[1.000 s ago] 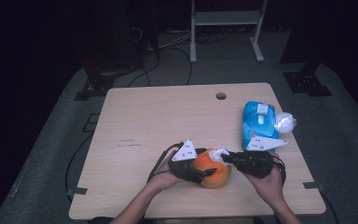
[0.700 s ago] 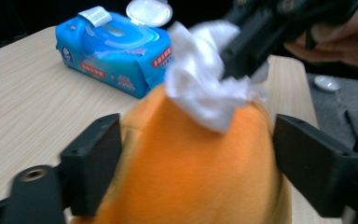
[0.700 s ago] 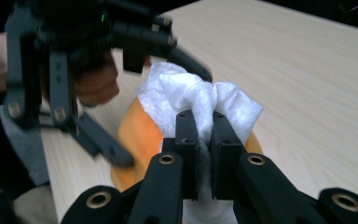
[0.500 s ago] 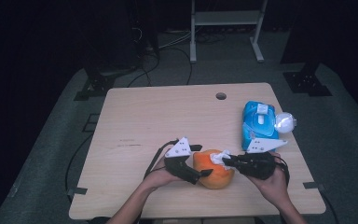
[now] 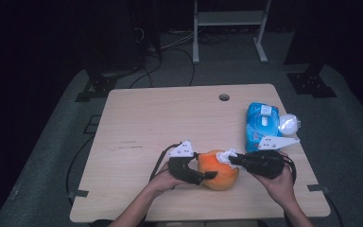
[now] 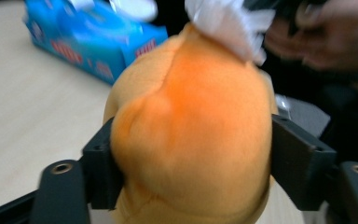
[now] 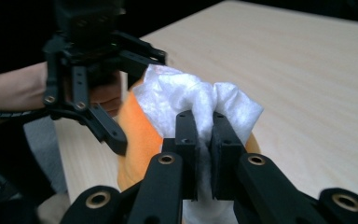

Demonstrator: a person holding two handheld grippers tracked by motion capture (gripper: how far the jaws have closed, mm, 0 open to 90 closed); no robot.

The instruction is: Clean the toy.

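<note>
A soft orange ball-shaped toy (image 5: 220,169) lies near the table's front edge. My left gripper (image 5: 208,169) comes at it from the left; its jaws have just been closing, and in the left gripper view the pads (image 6: 103,163) press into both sides of the toy (image 6: 191,130). My right gripper (image 5: 234,160) reaches in from the right, shut on a crumpled white wipe (image 5: 226,154). In the right gripper view the wipe (image 7: 186,98) bulges out past the tight jaws of that gripper (image 7: 204,126) and rests on the toy's top (image 7: 137,135).
A blue pack of wipes (image 5: 261,124) lies at the right of the wooden table (image 5: 170,123), with a white round object (image 5: 288,124) beside it. A cable hole (image 5: 224,97) sits near the far edge. Dark floor and a metal stand surround the table.
The left gripper's jaws spread wide beside the toy half a second ago and now clamp it again. The right gripper with the wipe has stayed on the toy's top.
</note>
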